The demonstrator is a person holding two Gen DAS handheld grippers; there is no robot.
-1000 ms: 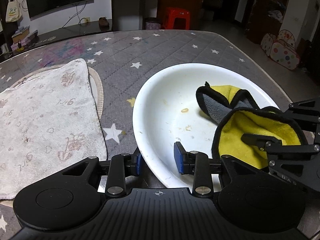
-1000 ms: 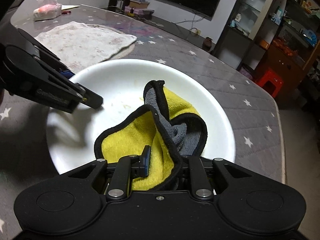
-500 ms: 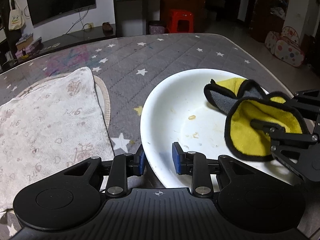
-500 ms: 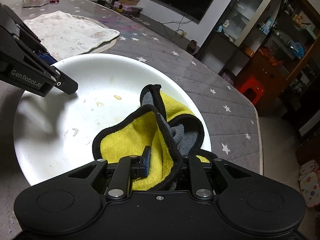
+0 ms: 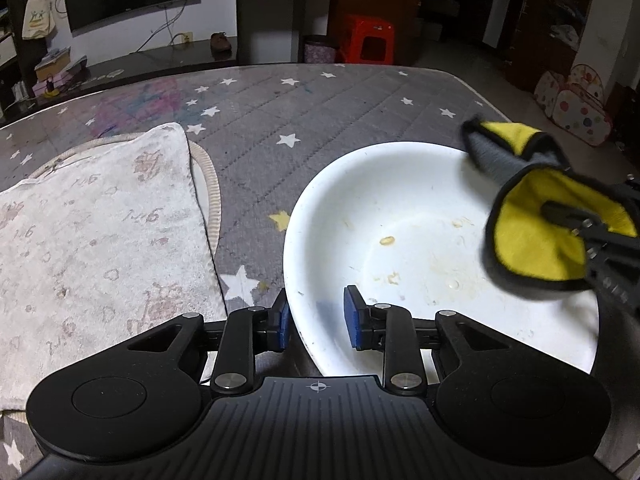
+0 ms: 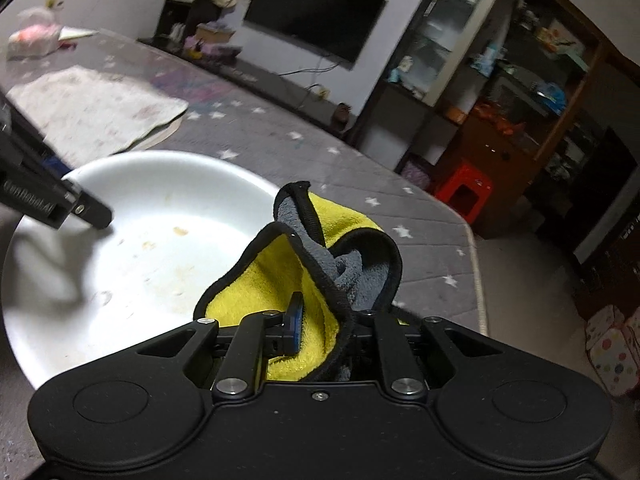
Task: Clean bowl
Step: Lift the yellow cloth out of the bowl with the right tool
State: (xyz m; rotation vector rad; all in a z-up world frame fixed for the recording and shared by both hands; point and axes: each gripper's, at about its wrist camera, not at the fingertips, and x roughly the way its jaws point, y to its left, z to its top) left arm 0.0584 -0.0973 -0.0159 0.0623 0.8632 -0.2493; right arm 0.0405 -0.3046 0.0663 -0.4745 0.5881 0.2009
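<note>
1. On the star-patterned table (image 5: 320, 120), a white bowl (image 5: 400, 208) holds dried food specks, its near rim clamped by the left gripper (image 5: 316, 322).
2. The right gripper (image 6: 324, 320) pinches a yellow-and-grey cloth (image 6: 280, 280), seemingly above the bowl; its right pad is hidden.

bowl (image 5: 400, 200): glossy smooth white | cloth (image 6: 280, 280): fuzzy yellow-grey microfibre | table cover (image 5: 320, 120): quilted matt fabric

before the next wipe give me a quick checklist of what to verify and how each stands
1. Left tongs clamped on the bowl rim: ok.
2. Right tongs gripping the yellow cloth: ok.
3. Food residue left inside the bowl: not ok, specks and smears remain.
4. Cloth pressing on the bowl surface: cannot tell, it looks lifted at the rim.
5. White towel lies apart from the bowl: ok.
</note>
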